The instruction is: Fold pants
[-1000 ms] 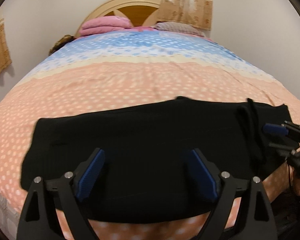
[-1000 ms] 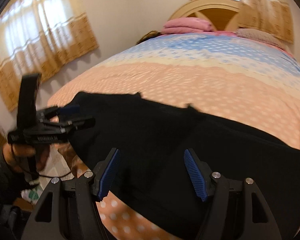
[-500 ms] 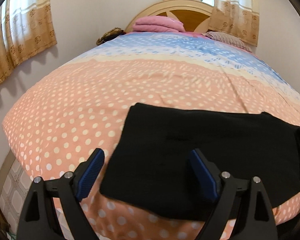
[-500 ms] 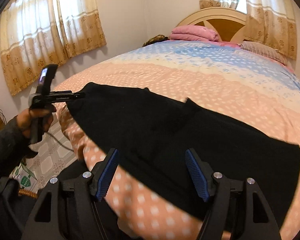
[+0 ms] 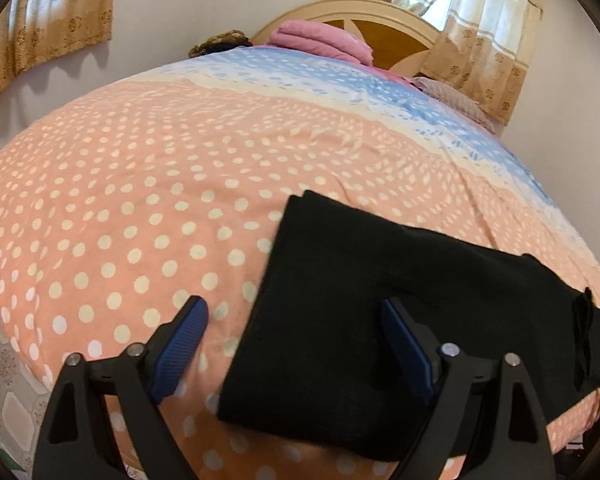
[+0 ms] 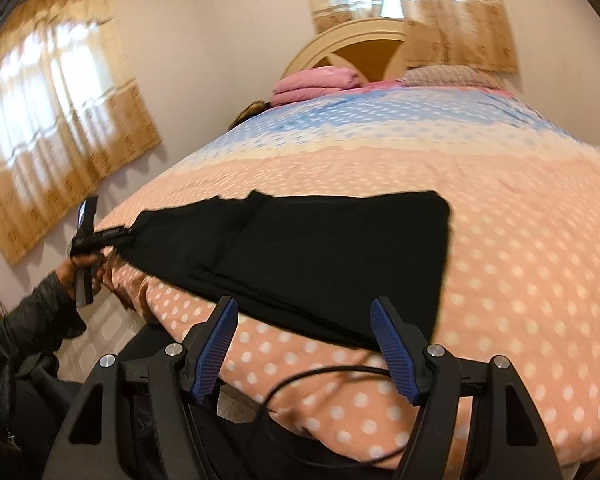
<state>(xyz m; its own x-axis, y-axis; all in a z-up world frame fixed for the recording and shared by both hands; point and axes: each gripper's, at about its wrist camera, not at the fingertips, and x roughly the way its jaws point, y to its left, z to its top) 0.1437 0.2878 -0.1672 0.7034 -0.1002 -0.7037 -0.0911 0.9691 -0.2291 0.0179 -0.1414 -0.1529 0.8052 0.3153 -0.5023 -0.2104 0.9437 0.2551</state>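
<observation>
On the dotted bedspread [image 5: 140, 200], unlabelled black pants [image 5: 360, 320] lie beneath two spread grippers, the left gripper [image 5: 296, 344] closing.

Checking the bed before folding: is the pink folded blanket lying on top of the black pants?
No, the pink folded blanket sits far off by the headboard, while the black pants lie near the bed's foot.

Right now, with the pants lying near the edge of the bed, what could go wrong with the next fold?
The pants lie close to the bed's near edge, so a tug could slide them off. The left claw is closing half over bare bedspread and might pinch that instead.
</observation>
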